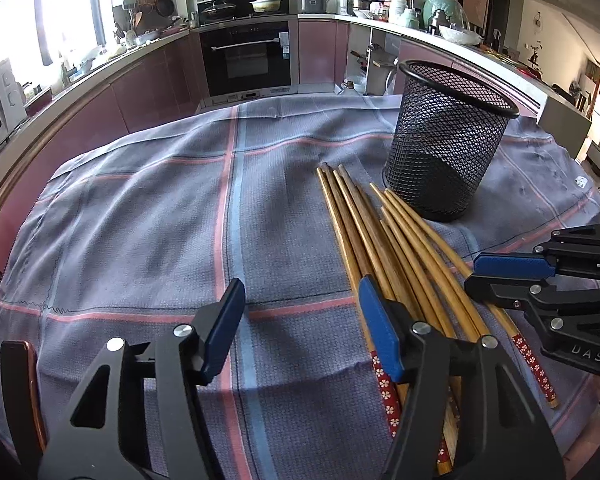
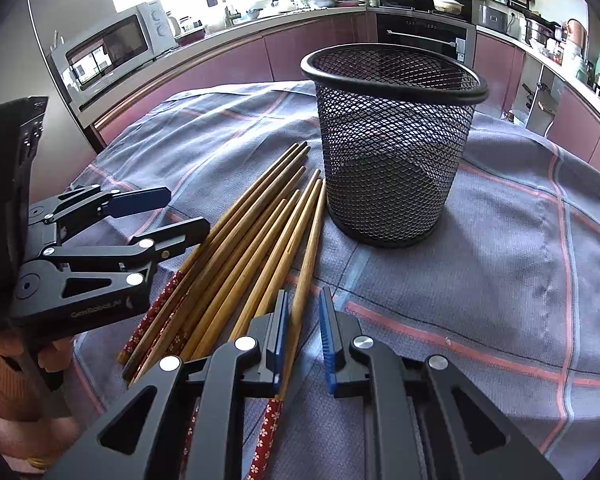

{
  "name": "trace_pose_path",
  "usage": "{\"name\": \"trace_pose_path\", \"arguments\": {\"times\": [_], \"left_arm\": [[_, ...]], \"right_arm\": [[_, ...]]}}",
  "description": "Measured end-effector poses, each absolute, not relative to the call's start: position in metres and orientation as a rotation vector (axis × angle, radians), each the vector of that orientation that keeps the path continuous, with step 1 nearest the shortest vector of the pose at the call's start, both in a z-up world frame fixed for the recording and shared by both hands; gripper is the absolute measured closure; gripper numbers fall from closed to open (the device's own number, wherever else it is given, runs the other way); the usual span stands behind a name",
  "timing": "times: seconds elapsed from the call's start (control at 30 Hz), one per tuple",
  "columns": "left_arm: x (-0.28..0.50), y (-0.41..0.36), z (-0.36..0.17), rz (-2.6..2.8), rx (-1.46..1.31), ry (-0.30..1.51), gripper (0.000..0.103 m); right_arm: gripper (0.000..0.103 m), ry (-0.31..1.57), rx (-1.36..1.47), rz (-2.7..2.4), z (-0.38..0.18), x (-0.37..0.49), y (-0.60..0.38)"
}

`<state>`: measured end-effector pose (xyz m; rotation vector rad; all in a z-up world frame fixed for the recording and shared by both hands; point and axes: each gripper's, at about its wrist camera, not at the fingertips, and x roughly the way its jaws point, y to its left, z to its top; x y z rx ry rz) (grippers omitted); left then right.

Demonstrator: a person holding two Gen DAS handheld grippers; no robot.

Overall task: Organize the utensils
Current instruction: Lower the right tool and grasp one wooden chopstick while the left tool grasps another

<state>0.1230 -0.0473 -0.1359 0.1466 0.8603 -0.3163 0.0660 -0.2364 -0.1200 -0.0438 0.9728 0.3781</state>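
Microwave point(image 2: 116, 46) beyond right gripper point(image 2: 304, 344)

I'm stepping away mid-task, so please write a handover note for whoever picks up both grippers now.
Left gripper: open, one finger against the chopsticks, gripping nothing.
Right gripper: jaws narrow around one chopstick at the pile's edge. A gap shows, so it is not clamped.
Things: all chopsticks lie on the cloth beside the upright mesh cup.
Done: nothing; the cup looks empty.
To do: move every chopstick into the cup.

Chopsticks point(image 2: 256, 236) lie bundled beside upright mesh cup point(image 2: 392, 144).
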Motion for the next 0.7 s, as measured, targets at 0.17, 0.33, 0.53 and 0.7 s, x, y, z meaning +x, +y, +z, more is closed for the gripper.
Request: {"name": "trace_pose_path", "arguments": {"times": [0.17, 0.33, 0.53, 0.7], "left_arm": [[0.132, -0.051, -0.138, -0.343, 0.159, 0.872, 0.042], [0.138, -0.055, -0.138, -0.329, 0.185, 0.896, 0.044], [0.146, -0.053, -0.138, -0.347, 0.196, 0.929, 0.058], [0.154, -0.052, -0.136, -0.376, 0.17, 0.956, 0.073]], "right_arm": [[0.089, 0.977, -0.037, 0.387, -0.12, 0.068, -0.24], [0.088, 0.978, -0.041, 0.393, -0.121, 0.069, -0.241], [0.088, 0.983, -0.045, 0.396, -0.121, 0.072, -0.24], [0.088, 0.988, -0.067, 0.391, -0.12, 0.077, -0.237]]}}
